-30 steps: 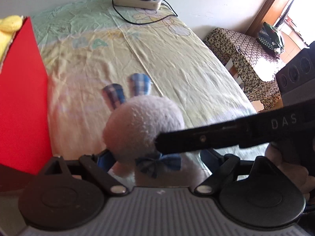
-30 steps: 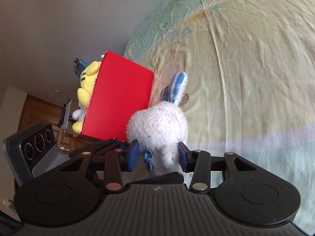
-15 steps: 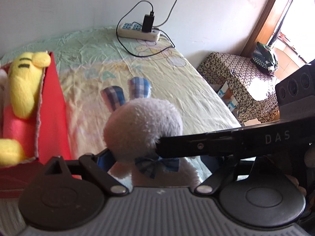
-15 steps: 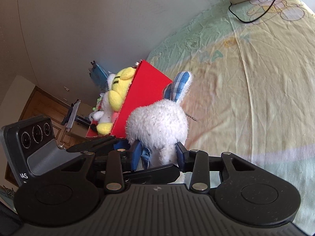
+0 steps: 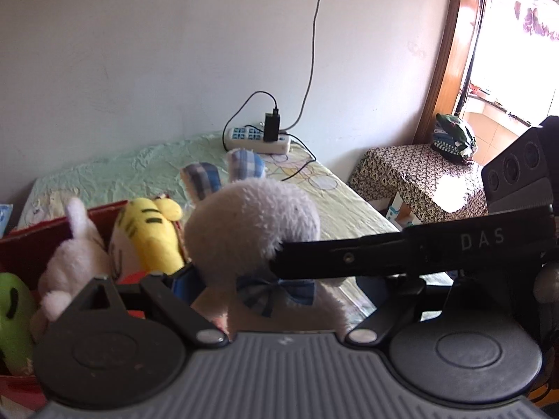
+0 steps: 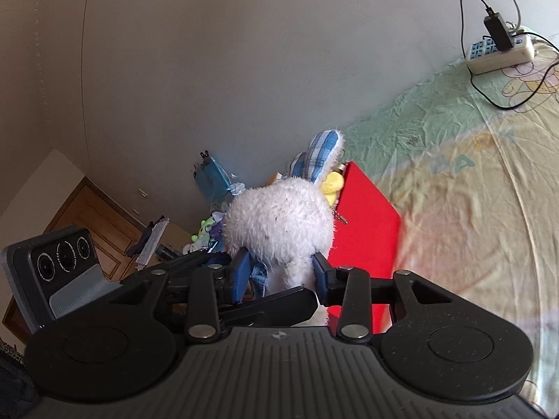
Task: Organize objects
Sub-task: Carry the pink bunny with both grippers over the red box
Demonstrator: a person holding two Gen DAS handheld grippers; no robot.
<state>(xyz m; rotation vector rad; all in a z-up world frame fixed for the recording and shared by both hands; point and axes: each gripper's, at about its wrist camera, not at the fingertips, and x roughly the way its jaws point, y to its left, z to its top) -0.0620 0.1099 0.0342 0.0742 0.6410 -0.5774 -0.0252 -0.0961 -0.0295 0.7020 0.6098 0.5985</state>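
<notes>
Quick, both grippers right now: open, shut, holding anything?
Left gripper: closed on the white plush rabbit.
Right gripper: closed on the same rabbit, pads pressing its fur.

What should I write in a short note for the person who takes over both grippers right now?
Right gripper: shut on the white plush rabbit, pads pressing its neck.
Left gripper: jaws around the rabbit's body; contact cannot be judged.
Rabbit: held in the air, beside the red box on the bed.
Done: a yellow tiger plush, a white plush and a green plush are in the box.
Left: probably carry the rabbit over the box and release it.
</notes>
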